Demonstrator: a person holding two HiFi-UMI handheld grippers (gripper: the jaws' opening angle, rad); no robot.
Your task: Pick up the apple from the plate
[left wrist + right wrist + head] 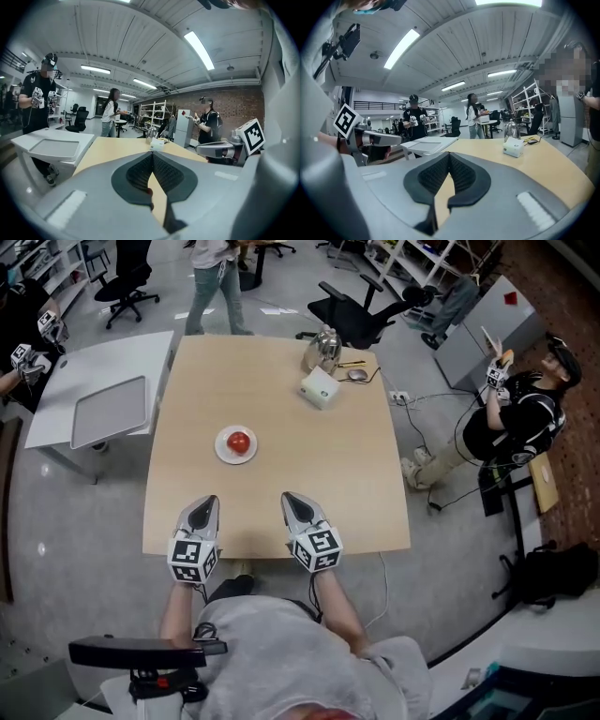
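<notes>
A red apple [238,441] lies on a small white plate [221,452] near the middle of the wooden table [319,474]. Both grippers hover over the table's near edge, short of the plate. My left gripper [209,502] points at the plate's near left side, and its jaws meet at the tips, shut and empty [152,155]. To the right of the plate, my right gripper [288,497] has its jaws shut with nothing between them [449,154]. Neither gripper touches the apple or the plate. Each gripper view shows the other gripper beside it.
At the table's far end stand a white box [320,387] and a silver kettle [322,348] with small items. A white side table holding a grey tray [108,412] stands to the left. Several people and office chairs [361,306] surround the table.
</notes>
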